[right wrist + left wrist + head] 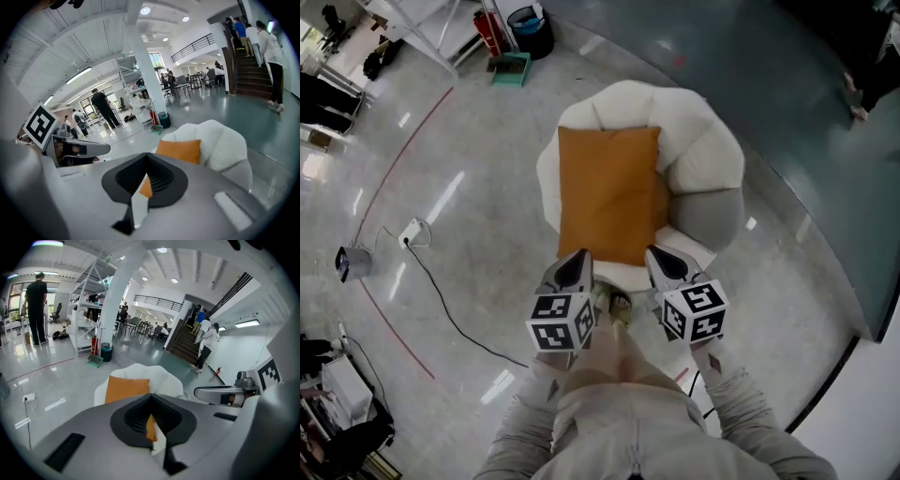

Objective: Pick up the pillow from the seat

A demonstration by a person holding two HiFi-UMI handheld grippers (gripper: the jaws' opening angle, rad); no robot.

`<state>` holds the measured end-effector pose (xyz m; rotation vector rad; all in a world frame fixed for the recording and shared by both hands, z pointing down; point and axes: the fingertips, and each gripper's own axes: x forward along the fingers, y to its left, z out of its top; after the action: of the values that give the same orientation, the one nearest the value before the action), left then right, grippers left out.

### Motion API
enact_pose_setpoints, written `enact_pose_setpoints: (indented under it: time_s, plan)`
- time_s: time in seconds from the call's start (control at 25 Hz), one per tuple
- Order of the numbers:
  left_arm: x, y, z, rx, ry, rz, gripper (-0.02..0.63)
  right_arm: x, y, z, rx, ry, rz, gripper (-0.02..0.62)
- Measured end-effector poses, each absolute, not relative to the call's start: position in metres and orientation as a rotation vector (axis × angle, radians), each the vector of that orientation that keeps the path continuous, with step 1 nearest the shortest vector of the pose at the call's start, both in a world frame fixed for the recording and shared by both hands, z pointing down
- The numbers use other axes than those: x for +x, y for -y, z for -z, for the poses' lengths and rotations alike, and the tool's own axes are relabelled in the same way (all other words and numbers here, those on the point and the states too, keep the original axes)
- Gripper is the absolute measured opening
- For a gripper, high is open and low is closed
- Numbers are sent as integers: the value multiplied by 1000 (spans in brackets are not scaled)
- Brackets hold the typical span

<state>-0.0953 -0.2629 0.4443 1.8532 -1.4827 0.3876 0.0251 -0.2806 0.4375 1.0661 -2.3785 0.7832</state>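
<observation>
Sleeves: pale sleeves (520, 431) at the bottom of the head view, one behind each tool.
Marker cubes: left cube (561, 322) and right cube (696, 311), side by side, black-and-white squares facing up.
Left hand-held gripper (575, 258): jaws closed together with nothing held; its own view shows only a thin slit between the pads (151, 397). It points down and forward at the near left corner of the pillow.
Right hand-held gripper (661, 258): jaws likewise pressed together and empty (146, 157), aimed at the near right corner of the pillow.
Spacing: the two tools are level with each other, with a gap between them.
Pillow (609, 192): orange and rectangular. It lies flat on the seat, long side running away from the person, near edge just ahead of both tips. Neither tool touches it.
Seat: a round white padded armchair (694, 141) with a lobed backrest curving round the far side. A grey section (717, 217) sits at the near right.
Floor, left: a black cable (450, 314) runs to a white power strip (412, 232), and a red line (394, 169) curves past.
Floor, far: a green dustpan (511, 68) sits beside a dark bin (530, 30).
Background: a staircase (185, 345) with people on it.
</observation>
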Motion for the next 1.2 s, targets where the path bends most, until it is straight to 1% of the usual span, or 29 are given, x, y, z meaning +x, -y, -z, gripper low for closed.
enact_pose_setpoints:
  time_s: [0.28, 0.52, 0.64, 0.76, 0.84, 0.88, 0.96, 1.0, 1.08, 1.2]
  plan:
    - [-118, 302, -507, 1807, 1468, -395, 5, 29, 307, -507, 1088, 2284, -884, 0]
    - [-129, 332, -578, 1772, 1448, -441, 5, 22, 335, -568, 1092, 2266, -936, 4]
    - [-135, 345, -619, 1741, 1416, -451, 6, 22, 355, -601, 1097, 2241, -951, 23]
    - [-140, 357, -658, 1716, 1377, -463, 6, 26, 372, -637, 1084, 2206, -970, 81]
    - [-147, 362, -680, 1691, 1365, -465, 10, 29, 380, -660, 1078, 2182, -992, 97]
    - [-150, 364, -691, 1683, 1355, -465, 30, 31, 383, -671, 1073, 2173, -998, 105]
    - [-155, 368, -714, 1679, 1328, -474, 139, 33, 388, -696, 1053, 2156, -1008, 144]
    - [-159, 370, -725, 1680, 1319, -485, 167, 34, 390, -708, 1041, 2145, -1016, 168]
    - [-167, 375, -747, 1682, 1313, -512, 209, 37, 395, -732, 1032, 2119, -1042, 211]
    - [-177, 382, -777, 1680, 1297, -540, 238, 41, 407, -763, 1046, 2081, -1093, 235]
